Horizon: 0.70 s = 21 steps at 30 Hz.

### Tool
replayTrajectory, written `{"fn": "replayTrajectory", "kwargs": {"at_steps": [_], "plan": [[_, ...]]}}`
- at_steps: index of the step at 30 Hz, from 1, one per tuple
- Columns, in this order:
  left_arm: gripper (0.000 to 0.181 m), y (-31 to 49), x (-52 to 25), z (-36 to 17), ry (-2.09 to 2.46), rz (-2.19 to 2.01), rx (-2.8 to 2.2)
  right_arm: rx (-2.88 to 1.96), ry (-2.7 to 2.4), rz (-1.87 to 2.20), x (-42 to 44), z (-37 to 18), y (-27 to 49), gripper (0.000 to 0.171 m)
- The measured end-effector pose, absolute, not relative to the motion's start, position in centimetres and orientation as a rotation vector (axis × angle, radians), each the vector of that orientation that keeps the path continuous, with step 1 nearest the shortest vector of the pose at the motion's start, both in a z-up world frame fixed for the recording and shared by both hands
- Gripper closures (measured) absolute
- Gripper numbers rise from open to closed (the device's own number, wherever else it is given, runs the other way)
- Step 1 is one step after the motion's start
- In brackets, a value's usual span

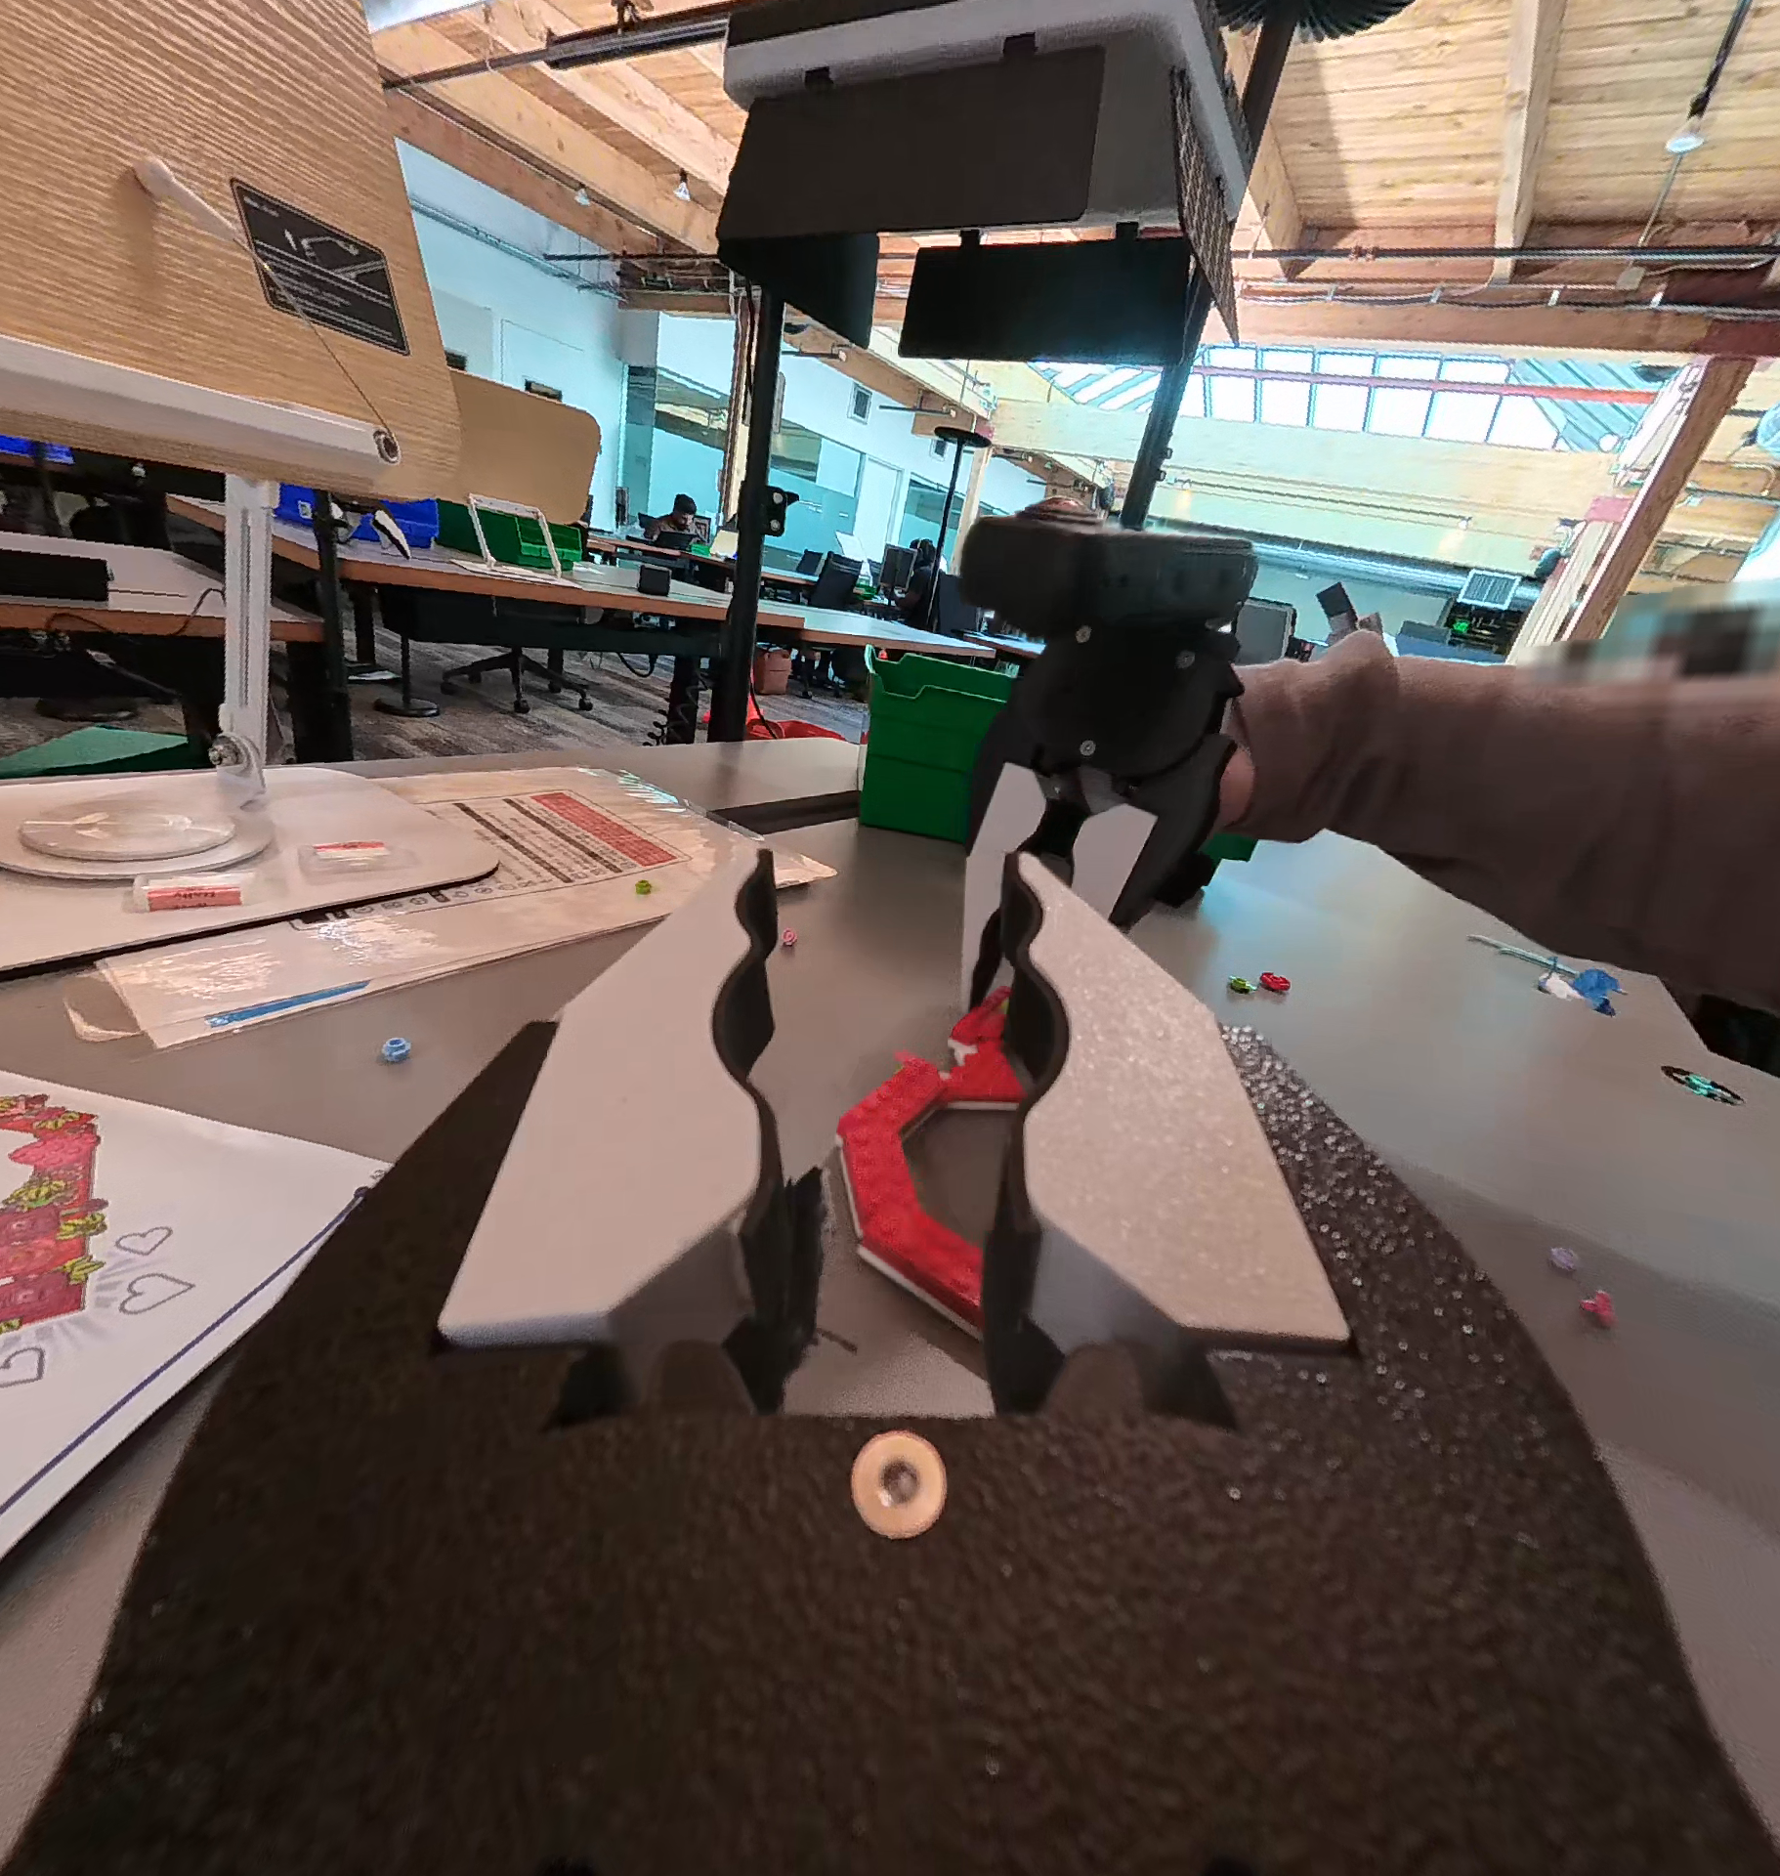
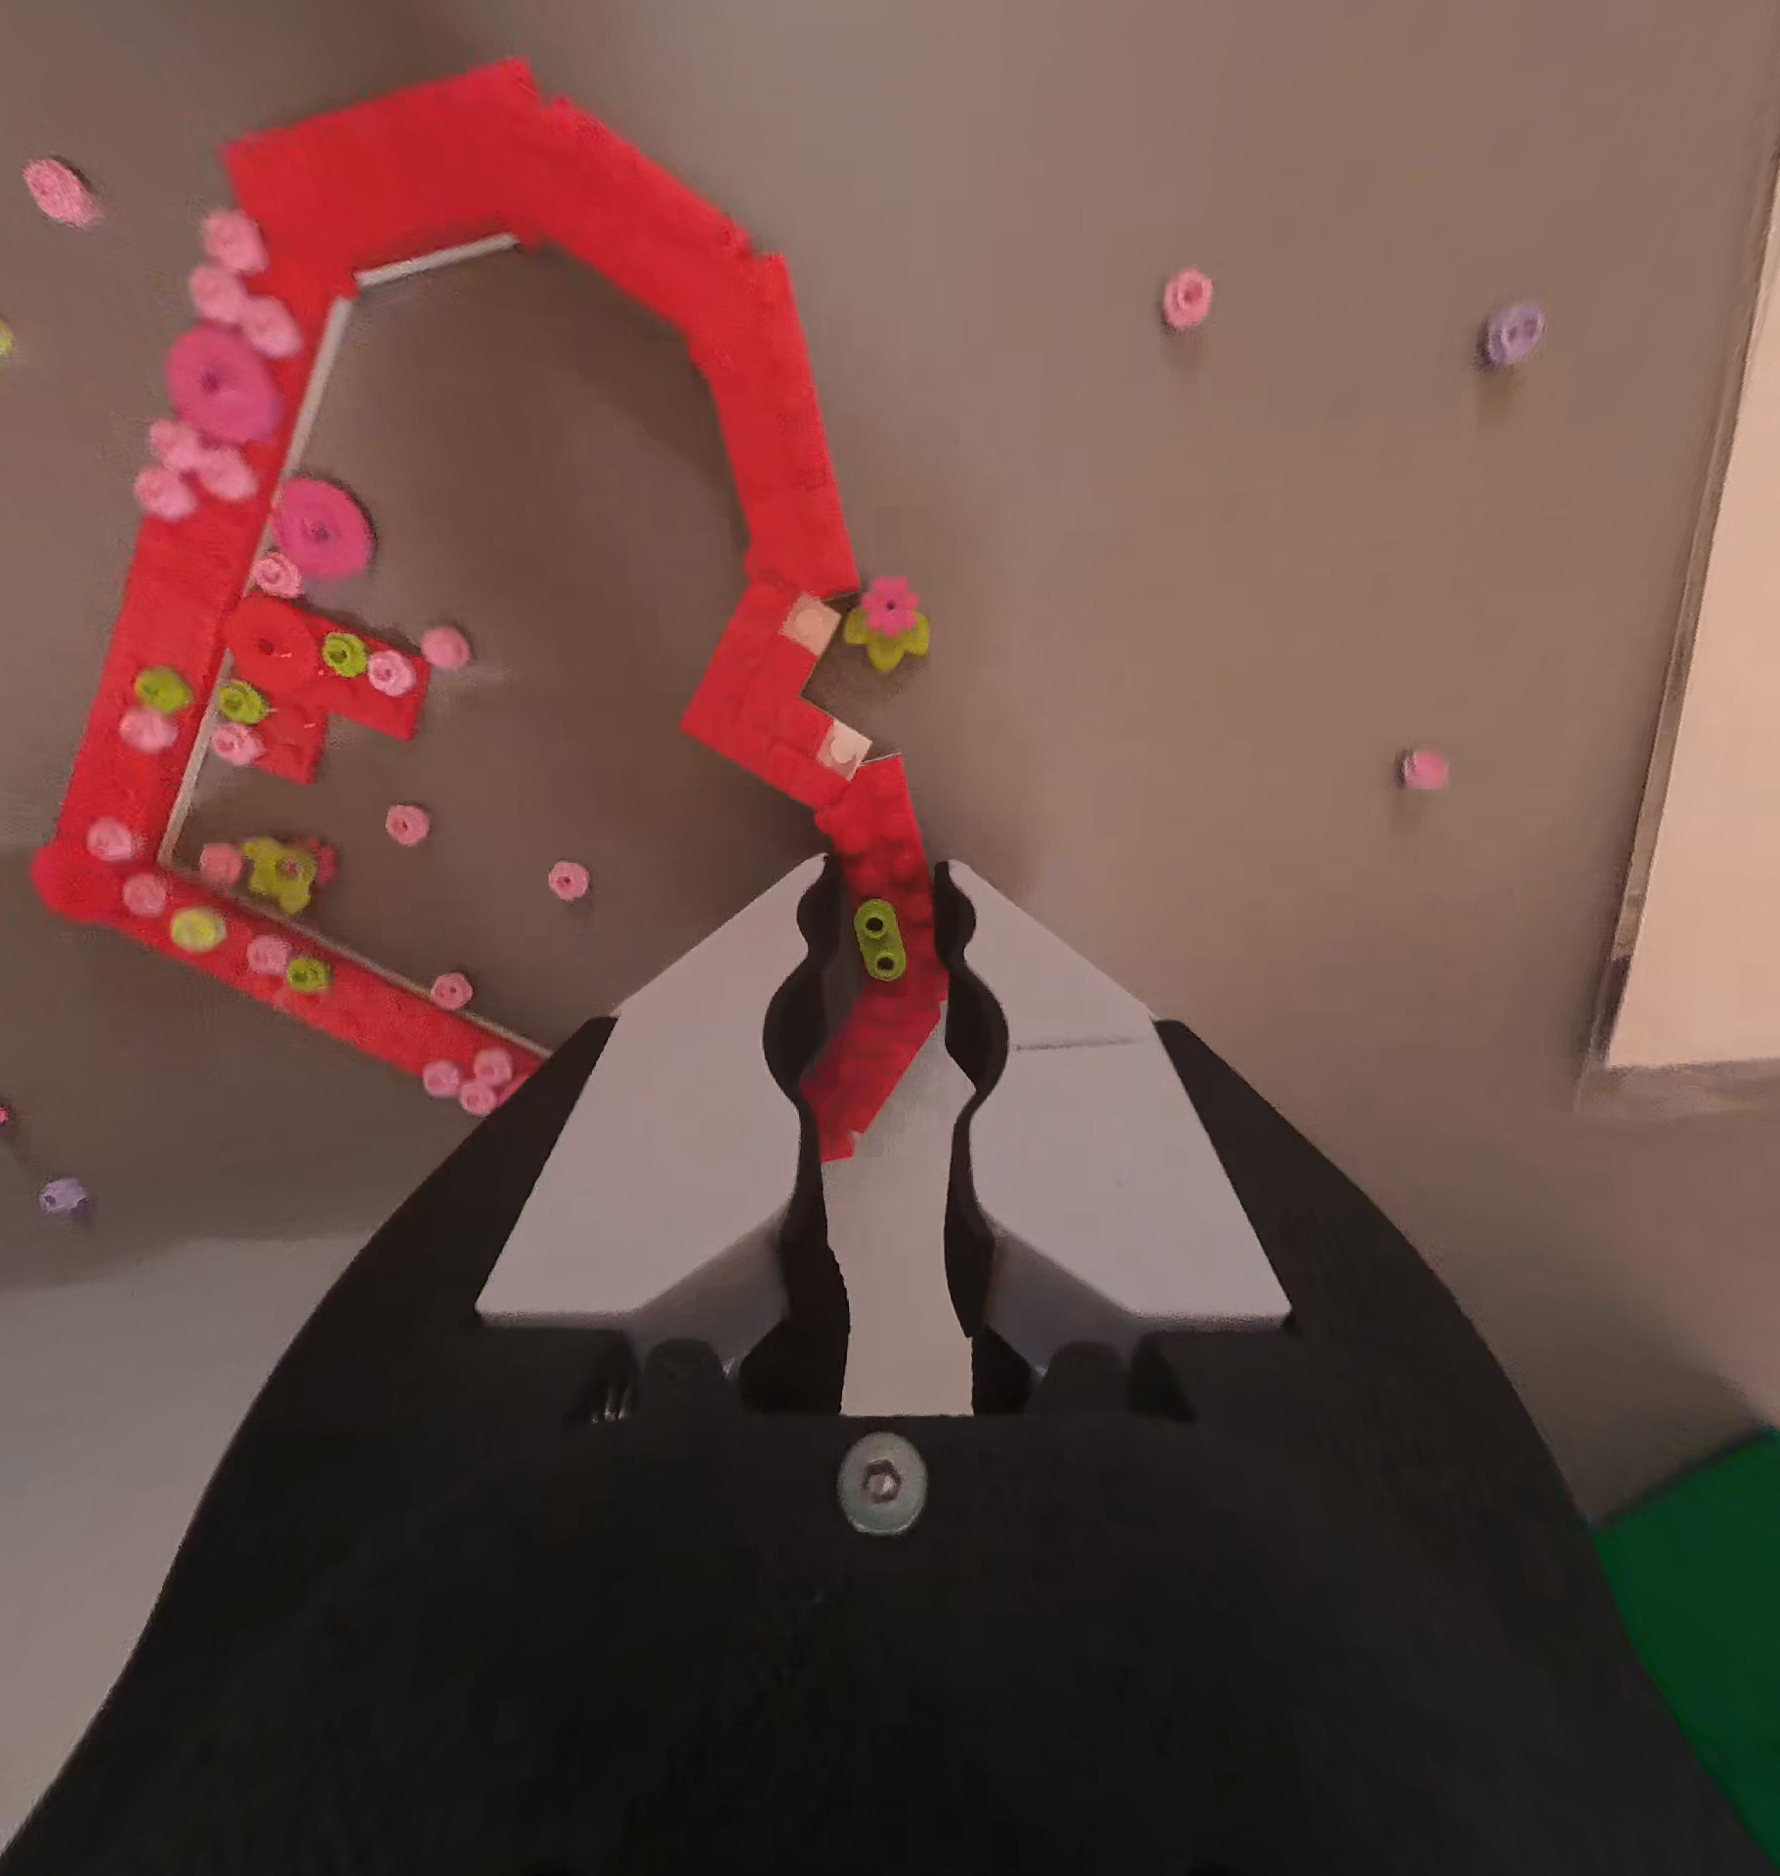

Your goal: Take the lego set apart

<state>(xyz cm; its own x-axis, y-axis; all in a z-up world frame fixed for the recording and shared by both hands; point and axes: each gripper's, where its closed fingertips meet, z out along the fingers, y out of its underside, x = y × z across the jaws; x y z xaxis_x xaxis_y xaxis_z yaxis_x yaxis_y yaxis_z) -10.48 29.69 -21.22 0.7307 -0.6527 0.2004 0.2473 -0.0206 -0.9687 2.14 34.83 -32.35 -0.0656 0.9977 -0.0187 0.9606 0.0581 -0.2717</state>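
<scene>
The right gripper (image 2: pixel 884 873) pinches one arm of the red heart-shaped lego frame (image 2: pixel 602 203), likely bracing it flat on the grey table (image 2: pixel 1272 558). The left gripper (image 1: pixel 891 893) hangs parted above the frame's opposite side, gripping nothing, presumably ready to pry.
</scene>
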Motion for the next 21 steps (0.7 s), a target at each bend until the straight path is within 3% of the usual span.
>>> {"fn": "replayTrajectory", "kwargs": {"at_steps": [11,21], "plan": [[0.141,29.7,-10.5,-21.3,0.357,-0.753,-1.424,-2.210,-1.848,0.766,6.4,-30.5,33.2,0.156],[0.141,29.8,-10.5,-21.3,0.355,-0.765,-1.426,-2.238,-1.460,0.808,13.1,-28.6,34.9,0.156]]}}
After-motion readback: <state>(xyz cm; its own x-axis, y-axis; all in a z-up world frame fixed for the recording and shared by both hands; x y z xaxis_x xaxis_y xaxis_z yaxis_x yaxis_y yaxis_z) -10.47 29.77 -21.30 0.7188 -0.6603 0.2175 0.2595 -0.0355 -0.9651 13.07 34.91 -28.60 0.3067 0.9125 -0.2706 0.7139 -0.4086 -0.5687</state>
